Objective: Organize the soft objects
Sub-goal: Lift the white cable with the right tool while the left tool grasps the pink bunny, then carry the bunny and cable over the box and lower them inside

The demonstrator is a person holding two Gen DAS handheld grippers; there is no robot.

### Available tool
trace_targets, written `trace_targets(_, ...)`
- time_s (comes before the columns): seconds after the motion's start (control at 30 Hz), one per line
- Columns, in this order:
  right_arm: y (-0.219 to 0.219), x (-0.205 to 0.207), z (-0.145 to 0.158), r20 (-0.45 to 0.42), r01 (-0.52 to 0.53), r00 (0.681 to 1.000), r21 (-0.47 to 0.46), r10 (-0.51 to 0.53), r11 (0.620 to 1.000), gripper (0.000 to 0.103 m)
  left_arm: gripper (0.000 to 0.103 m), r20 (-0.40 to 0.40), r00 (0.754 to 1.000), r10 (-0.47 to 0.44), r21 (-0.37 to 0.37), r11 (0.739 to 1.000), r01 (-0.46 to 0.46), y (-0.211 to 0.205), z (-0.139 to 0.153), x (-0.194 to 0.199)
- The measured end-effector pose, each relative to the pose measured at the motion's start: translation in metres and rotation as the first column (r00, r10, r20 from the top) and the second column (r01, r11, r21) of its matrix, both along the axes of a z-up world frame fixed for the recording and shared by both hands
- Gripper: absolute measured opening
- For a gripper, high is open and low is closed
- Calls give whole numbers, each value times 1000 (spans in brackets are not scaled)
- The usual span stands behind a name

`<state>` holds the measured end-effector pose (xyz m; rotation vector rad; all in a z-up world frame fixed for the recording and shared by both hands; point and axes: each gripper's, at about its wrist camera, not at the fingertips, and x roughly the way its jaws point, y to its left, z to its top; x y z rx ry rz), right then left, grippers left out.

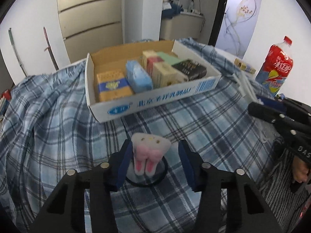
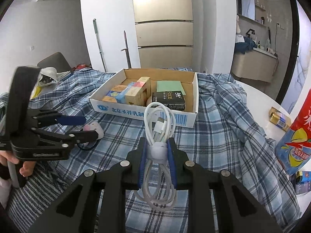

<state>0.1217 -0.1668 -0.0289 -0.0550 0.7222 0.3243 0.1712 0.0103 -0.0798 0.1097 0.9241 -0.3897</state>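
Observation:
A small white and pink plush toy (image 1: pixel 149 149) lies on the blue plaid cloth (image 1: pixel 58 116) with a black elastic ring (image 1: pixel 147 183) under it. My left gripper (image 1: pixel 154 145) is open around the toy: the left blue pad touches it, the right pad stands a little apart. From the right wrist view the toy (image 2: pixel 96 129) sits between the left gripper's (image 2: pixel 90 126) fingers. My right gripper (image 2: pixel 157 147) is shut on a coiled white cable (image 2: pixel 158 120) bound by a white strap, held above the cloth in front of the box.
A shallow white cardboard box (image 1: pixel 155 99) (image 2: pixel 136 112) with several packets stands on the cloth behind both grippers. A red drink bottle (image 1: pixel 276 68) (image 2: pixel 299 136) and a small gold box (image 2: pixel 279 118) stand at the right. A person's hands hold both grippers.

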Motion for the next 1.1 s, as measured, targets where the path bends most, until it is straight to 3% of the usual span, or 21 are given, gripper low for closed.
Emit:
trace_targets(0.27,4,-2,-1,-5,-15,1000,-18,15,1000,20,32,9,1000,14,13,1000,-14,0,-2,-1)
trace_targets(0.4,3,-4,1,11,-13,1000,-11,13,1000,20,29,133,991,24,-23,1000,-21,5,17,-18)
trace_targets(0.6,5,-18,11,99,-49,994,2,48,999,20,26,378,925,28,-52,999,-9,9,47,-59)
trace_targets(0.7,7,-27,19,171,-64,983,4,62,998,20,26,481,876,41,-92,996,4,14,61,-78)
trace_targets(0.9,4,-46,35,323,-38,946,14,32,999,20,26,551,831,72,-108,994,-14,20,72,-92)
trace_targets(0.97,5,-48,37,342,-32,939,10,27,999,20,26,578,811,89,-109,994,-32,19,82,-101)
trace_targets(1.1,6,-56,47,382,-29,924,10,23,1000,20,26,590,795,142,-142,987,-72,13,107,-117)
